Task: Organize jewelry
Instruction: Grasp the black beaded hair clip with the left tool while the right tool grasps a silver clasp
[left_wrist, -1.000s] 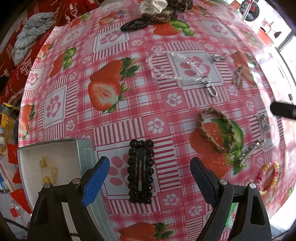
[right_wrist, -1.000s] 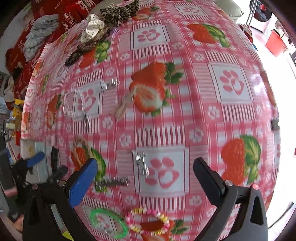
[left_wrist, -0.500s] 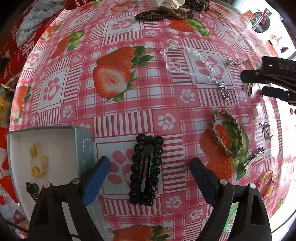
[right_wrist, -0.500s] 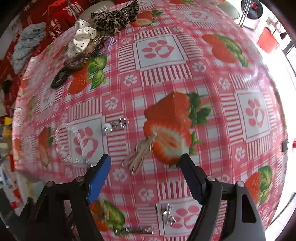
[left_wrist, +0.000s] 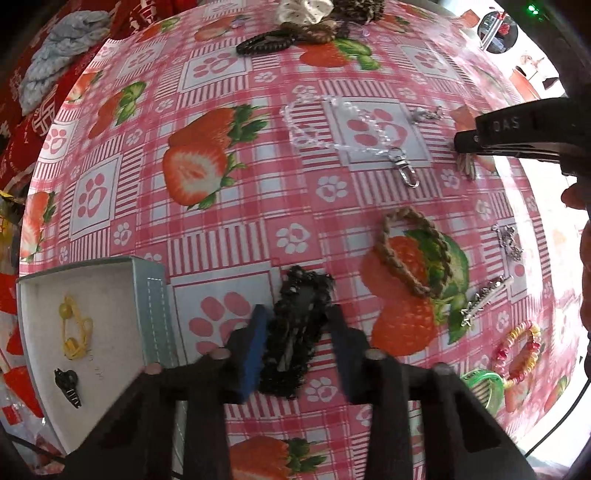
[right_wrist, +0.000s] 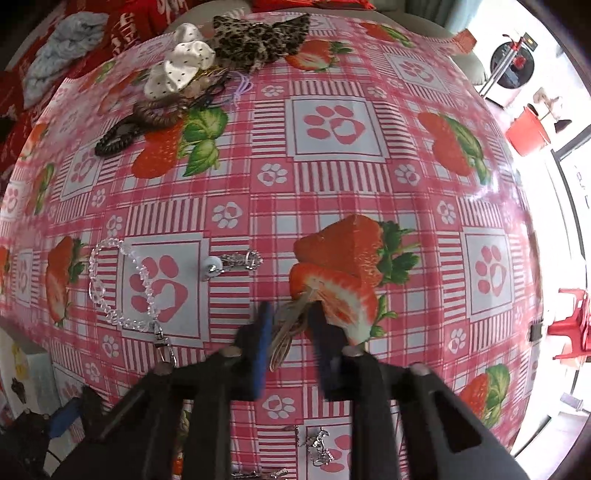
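Left tool: the left tool (left_wrist: 295, 343) points down at the table (left_wrist: 236, 206) and its jaws have just been closing; the black beaded hair clip (left_wrist: 295, 332) lies between them, both pads at its long sides, so it reads as clenched on the clip.
Right tool: the right tool (right_wrist: 290, 341) has also just been closing, with the beige hair clip (right_wrist: 286, 332) between its pads at the lower middle of its frame; the grip looks made, on the clip's midsection.
Black clip, handling: light and stiff in its metal spine, with a bumpy beaded rim. I judge the beads give the pads purchase, but they could chip or shed if squeezed hard. Across the narrow width, near the middle, is the sound place to hold.
Beige clip, handling: thin, flat and light, probably smooth and apt to pivot; a hold near its centre should keep it from swinging.
Destination: the white box (left_wrist: 147, 314) sits at the lower left of the left view, just beside the black clip, with a yellow bead tie (left_wrist: 74, 328) and a small black claw clip (left_wrist: 66, 384) already inside.
Still on the table: a clear bead chain (left_wrist: 343, 125), a braided bracelet (left_wrist: 410, 251), a colourful bead bracelet (left_wrist: 521, 350).
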